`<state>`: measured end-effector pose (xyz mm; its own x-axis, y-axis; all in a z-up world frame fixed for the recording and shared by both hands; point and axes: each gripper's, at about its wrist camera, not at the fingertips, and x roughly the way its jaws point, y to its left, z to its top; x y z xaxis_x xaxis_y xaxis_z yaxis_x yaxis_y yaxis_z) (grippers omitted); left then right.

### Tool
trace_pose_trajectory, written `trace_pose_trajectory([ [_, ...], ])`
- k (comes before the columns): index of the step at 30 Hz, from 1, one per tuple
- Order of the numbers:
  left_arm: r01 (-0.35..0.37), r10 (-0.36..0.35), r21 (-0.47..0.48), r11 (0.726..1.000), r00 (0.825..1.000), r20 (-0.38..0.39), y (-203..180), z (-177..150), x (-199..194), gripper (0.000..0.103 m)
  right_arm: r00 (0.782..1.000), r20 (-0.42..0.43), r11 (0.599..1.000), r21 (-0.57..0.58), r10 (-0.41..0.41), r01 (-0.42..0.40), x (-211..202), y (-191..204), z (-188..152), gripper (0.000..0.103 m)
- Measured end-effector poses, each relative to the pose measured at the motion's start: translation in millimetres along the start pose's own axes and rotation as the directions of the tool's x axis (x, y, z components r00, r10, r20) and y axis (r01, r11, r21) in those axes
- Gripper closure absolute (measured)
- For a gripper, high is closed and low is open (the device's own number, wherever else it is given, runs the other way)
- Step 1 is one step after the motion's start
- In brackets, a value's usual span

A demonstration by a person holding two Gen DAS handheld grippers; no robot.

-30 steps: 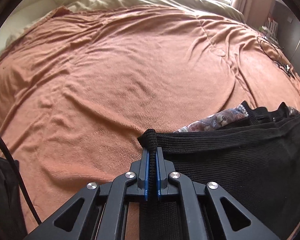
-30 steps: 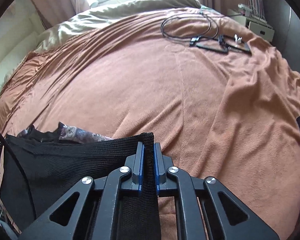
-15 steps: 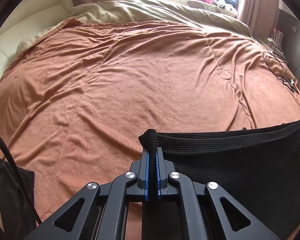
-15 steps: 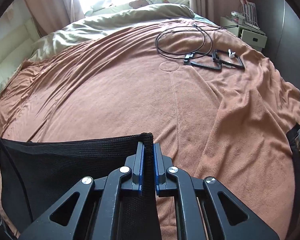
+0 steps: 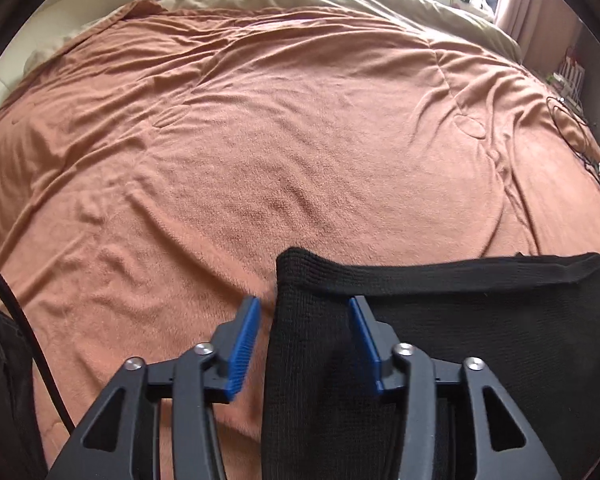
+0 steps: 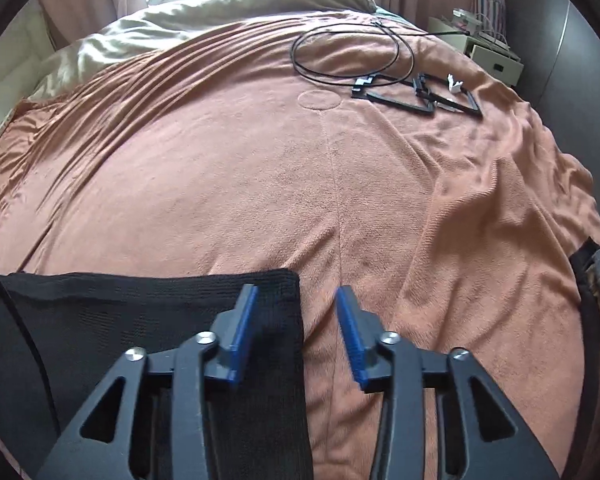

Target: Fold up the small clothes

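A black knit garment [image 5: 480,320] lies spread on the orange-brown blanket [image 5: 280,140] at the near edge of the bed. In the left wrist view its left corner sits between the blue pads of my left gripper [image 5: 304,344], whose jaws are opening and no longer press the cloth. The right wrist view shows the garment [image 6: 120,320] with its right corner under my right gripper [image 6: 296,324]; those jaws are opening too, and the pads stand apart from the fabric.
A coiled black cable [image 6: 352,52] and black frames [image 6: 416,96] lie on the blanket at the far right. A beige duvet [image 6: 220,20] is bunched at the far end. A white bedside cabinet [image 6: 480,48] stands to the right. Dark fabric [image 6: 596,300] hangs at the right edge.
Both grippers were shut on the garment's top corners and holding its edge taut; now both have opened and the edge has dropped flat onto the blanket. The patterned cloth behind is out of sight.
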<state>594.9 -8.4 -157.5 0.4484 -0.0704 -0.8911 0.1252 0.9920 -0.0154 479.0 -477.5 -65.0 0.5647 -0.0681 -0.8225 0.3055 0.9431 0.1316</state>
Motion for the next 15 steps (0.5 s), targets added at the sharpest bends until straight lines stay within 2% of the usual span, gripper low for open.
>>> trace_pose_trajectory([
  [5,0.027,-0.027,0.010,1.000,1.000,0.009,-6,-26,-29,0.051,0.998,-0.016,0.997,-0.048,0.060,-0.060,-30,9,-22,0.061],
  [10,0.095,-0.096,0.011,0.995,0.995,0.018,-10,-61,-57,0.051,0.994,-0.023,0.991,-0.068,0.111,-0.112,-58,10,-49,0.061],
  [15,0.116,-0.116,0.028,0.993,0.993,0.021,-15,-98,-79,0.051,0.988,-0.041,0.985,-0.083,0.151,-0.154,-81,5,-78,0.061],
])
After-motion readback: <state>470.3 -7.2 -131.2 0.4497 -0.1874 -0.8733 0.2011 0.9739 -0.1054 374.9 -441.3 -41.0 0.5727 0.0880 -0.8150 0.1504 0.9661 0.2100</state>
